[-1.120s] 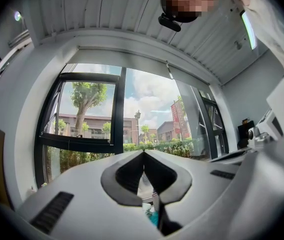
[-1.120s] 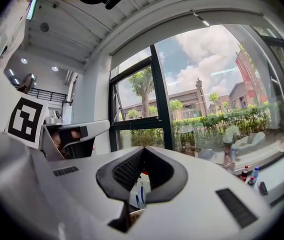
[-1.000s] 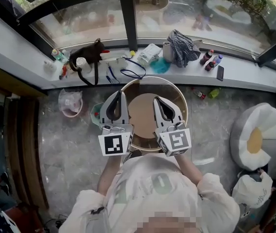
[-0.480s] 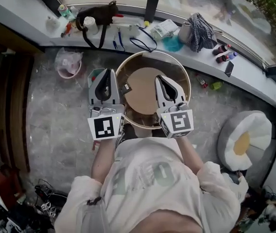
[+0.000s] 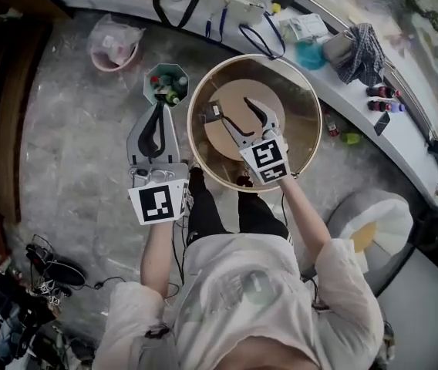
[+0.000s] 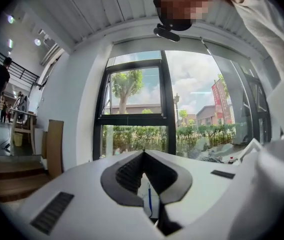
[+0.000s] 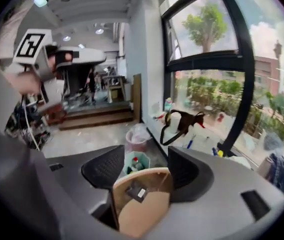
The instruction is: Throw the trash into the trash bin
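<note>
Right now, head view: the trash [image 5: 213,112] lies on the round desk [image 5: 296,129], toward its left side. The right tool [image 5: 230,105] is over the desk, jaws apart, having just been opening; the trash sits by its left tip, not pinched. The left tool [image 5: 154,126] hangs off the desk's left edge, jaws together, empty. A green bin [image 5: 166,83] stands on the floor just off the desk's upper-left rim, w/ a pink bin [image 5: 115,45] farther out. Risk, I'd say: the piece is small & flat, so the tips may skate over it or flick it off the desk, and a weak pinch could drop it short of the bin.

Left tool view: tips meet, nothing clamped.

Right tool view: pads wide, trash [image 7: 137,191] showing btwn them on the desk. It's a thin dark square scrap w/ a white label, lying flat.
</note>
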The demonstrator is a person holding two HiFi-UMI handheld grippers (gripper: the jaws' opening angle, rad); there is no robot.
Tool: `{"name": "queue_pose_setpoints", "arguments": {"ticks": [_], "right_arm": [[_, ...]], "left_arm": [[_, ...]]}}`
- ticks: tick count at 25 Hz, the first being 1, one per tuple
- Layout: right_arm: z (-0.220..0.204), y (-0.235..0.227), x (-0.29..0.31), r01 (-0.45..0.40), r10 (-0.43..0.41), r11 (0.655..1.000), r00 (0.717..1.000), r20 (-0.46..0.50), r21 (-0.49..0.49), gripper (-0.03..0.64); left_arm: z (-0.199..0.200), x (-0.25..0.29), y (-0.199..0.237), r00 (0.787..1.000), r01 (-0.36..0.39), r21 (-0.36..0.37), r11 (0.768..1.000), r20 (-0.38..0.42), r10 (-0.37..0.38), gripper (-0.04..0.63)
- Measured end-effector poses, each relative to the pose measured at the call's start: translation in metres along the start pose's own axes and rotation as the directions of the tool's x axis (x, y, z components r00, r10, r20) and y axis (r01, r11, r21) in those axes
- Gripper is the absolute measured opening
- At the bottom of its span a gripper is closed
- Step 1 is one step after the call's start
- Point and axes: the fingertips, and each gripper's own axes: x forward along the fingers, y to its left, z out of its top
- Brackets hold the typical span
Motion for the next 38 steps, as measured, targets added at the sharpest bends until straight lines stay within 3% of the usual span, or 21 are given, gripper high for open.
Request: {"name": "queue_pose_setpoints", "arguments": {"ticks": [3, 7, 14, 17, 21, 25, 30, 34, 35, 36, 38], "right_arm": [[-0.072, 0.029, 0.063, -0.189, 0.147, 0.959, 0.969, -0.198, -0.212, 0.261], [-0.139, 0.056, 0.114, -0.377, 0.245, 0.864, 0.894, -0.376, -0.333, 0.261], [-0.213, 0.053, 0.167, -0.51, 0.243, 0.786, 0.775, -0.584, -0.349, 0.261], [-0.233, 0.049, 0.175, -0.58, 0.24, 0.735, 0.707, -0.665, -0.351, 0.261], [-0.25, 0.053, 0.182, -0.651, 0.236, 0.666, 0.648, -0.724, -0.365, 0.261], [-0.267, 0.053, 0.186, -0.679, 0.205, 0.629, 0.614, -0.762, -0.378, 0.261], [-0.28, 0.05, 0.188, -0.7, 0.191, 0.619, 0.575, -0.796, -0.357, 0.261], [-0.279, 0.051, 0.191, -0.689, 0.159, 0.629, 0.567, -0.808, -0.36, 0.257], [-0.279, 0.051, 0.192, -0.685, 0.15, 0.629, 0.571, -0.807, -0.368, 0.22], [-0.278, 0.05, 0.193, -0.68, 0.136, 0.624, 0.579, -0.804, -0.384, 0.07], [-0.278, 0.049, 0.194, -0.669, 0.107, 0.607, 0.603, -0.79, -0.429, 0.025]], "left_arm": [[-0.037, 0.003, 0.018, 0.999, -0.021, -0.03, 0.999, -0.043, 0.02, 0.011], [-0.085, 0.006, 0.031, 0.996, -0.036, -0.048, 0.998, -0.089, 0.031, 0.011], [-0.138, 0.018, 0.03, 0.991, -0.02, -0.091, 0.996, -0.137, 0.007, 0.011], [-0.152, 0.021, 0.036, 0.988, -0.023, -0.094, 0.995, -0.157, 0.008, 0.011], [-0.167, 0.024, 0.049, 0.984, -0.046, -0.106, 0.993, -0.176, 0.027, 0.011], [-0.173, 0.024, 0.055, 0.982, -0.056, -0.106, 0.993, -0.187, 0.035, 0.011], [-0.177, 0.023, 0.059, 0.979, -0.064, -0.11, 0.992, -0.199, 0.041, 0.011], [-0.181, 0.024, 0.061, 0.978, -0.072, -0.121, 0.99, -0.202, 0.046, 0.011], [-0.181, 0.024, 0.06, 0.978, -0.071, -0.122, 0.99, -0.202, 0.045, 0.011], [-0.181, 0.024, 0.06, 0.978, -0.07, -0.122, 0.99, -0.202, 0.044, 0.012], [-0.18, 0.024, 0.059, 0.978, -0.069, -0.121, 0.99, -0.202, 0.044, 0.011]]}}
